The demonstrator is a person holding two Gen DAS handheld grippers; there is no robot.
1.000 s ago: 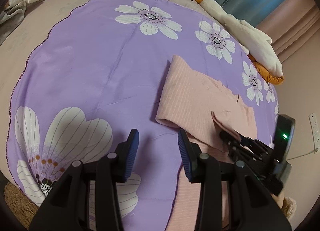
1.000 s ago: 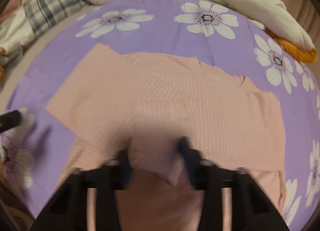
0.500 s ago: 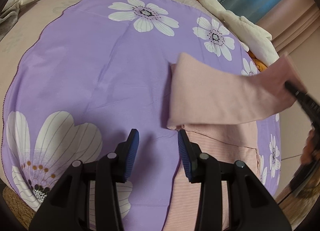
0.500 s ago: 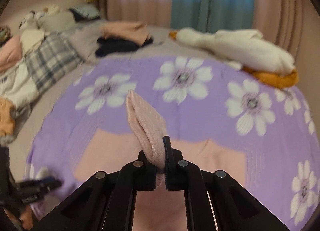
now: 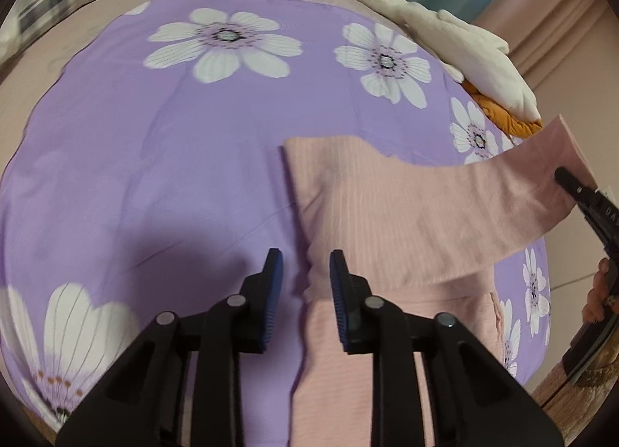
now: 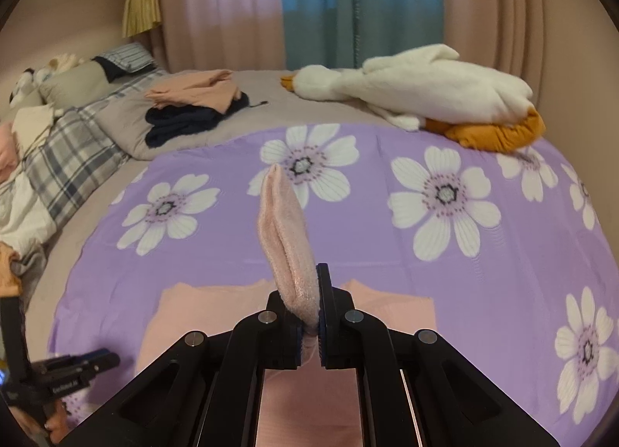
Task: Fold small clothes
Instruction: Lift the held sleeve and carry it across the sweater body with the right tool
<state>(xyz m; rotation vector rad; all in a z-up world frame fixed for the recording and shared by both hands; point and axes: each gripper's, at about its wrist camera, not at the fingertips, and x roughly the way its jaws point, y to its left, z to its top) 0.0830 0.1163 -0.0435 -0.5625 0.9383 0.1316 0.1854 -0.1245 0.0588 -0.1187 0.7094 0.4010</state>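
Shirt [image 5: 387, 215] lies on the purple sheet [image 5: 154, 157], one edge lifted. Right gripper [image 6: 309, 325] pinches that edge; left gripper [image 5: 305, 284] hovers with jaws apart, empty.

A pale pink ribbed garment [image 5: 387, 222] lies across the lower right of the left wrist view, spread flat on purple floral fabric, its left edge running straight up the frame's middle. 1 part is lifted off the surface and stretches as a taut band toward the right edge. In the right wrist view a doubled fold of it [image 6: 288, 242] stands upright at the centre, the flat remainder below.
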